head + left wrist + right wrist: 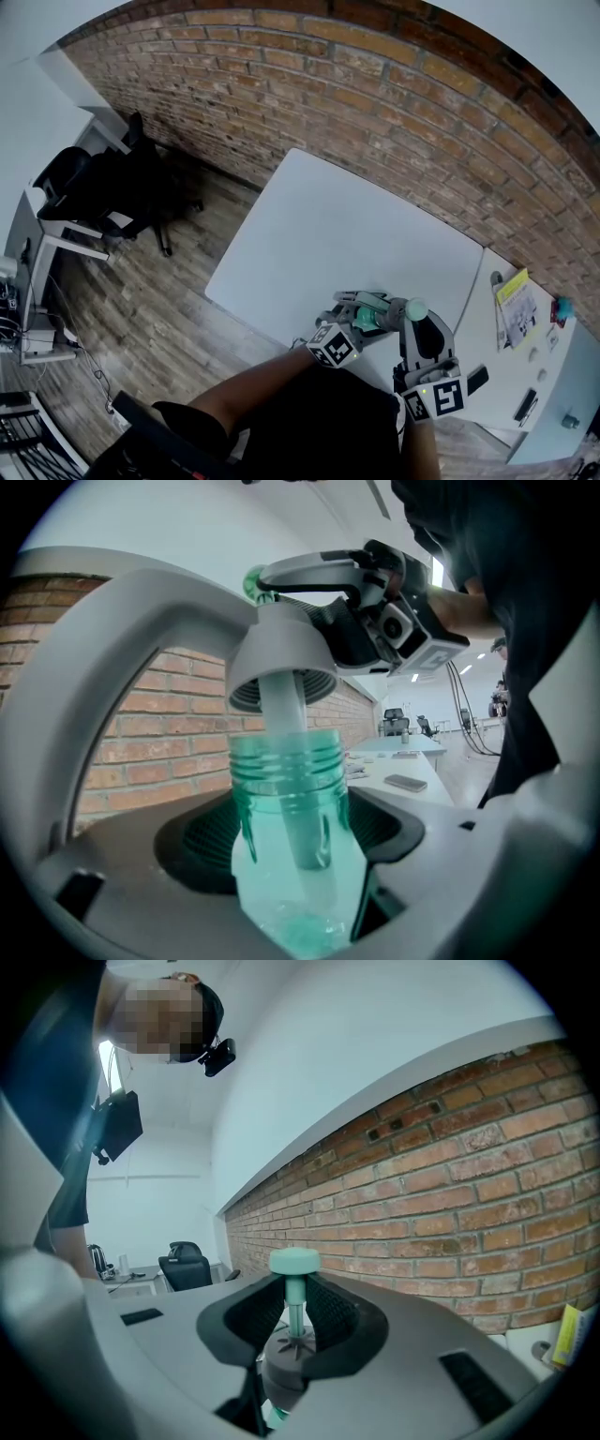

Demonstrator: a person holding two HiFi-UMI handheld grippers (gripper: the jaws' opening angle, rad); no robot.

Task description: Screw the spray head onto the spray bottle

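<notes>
Teal-green plastic marks the spray bottle (367,319) in the head view. We see it just ahead of the left hand-held gripper (361,311), between the jaws and over the white table (347,225). The right hand-held gripper (410,317) comes in right beside it, carrying the spray head (415,307) at its tip, close against the bottle's top. A brick wall (375,84) runs behind the table.

In the left gripper view, the left hand-held gripper (291,846) has its jaws partly closed, with the pads pressed on either side of the spray bottle (292,874). The bottle stands upright between them, its threaded neck (286,761) rising above the pads. Directly above the neck hangs the spray head (281,663). We see a gap between its grey collar and the threads, while its pale dip tube (284,733) already reaches down through the mouth into the bottle. The right hand-held gripper (281,592) holds the head from above and from the right.

In the right gripper view, the right hand-held gripper (295,1321) is nearly closed, its dark ribbed pads clamped on the thin teal stem of the spray head (294,1262). The round teal cap sits just above the pads and the grey collar (284,1365) just below them. We make out a sliver of teal beneath the collar.
</notes>
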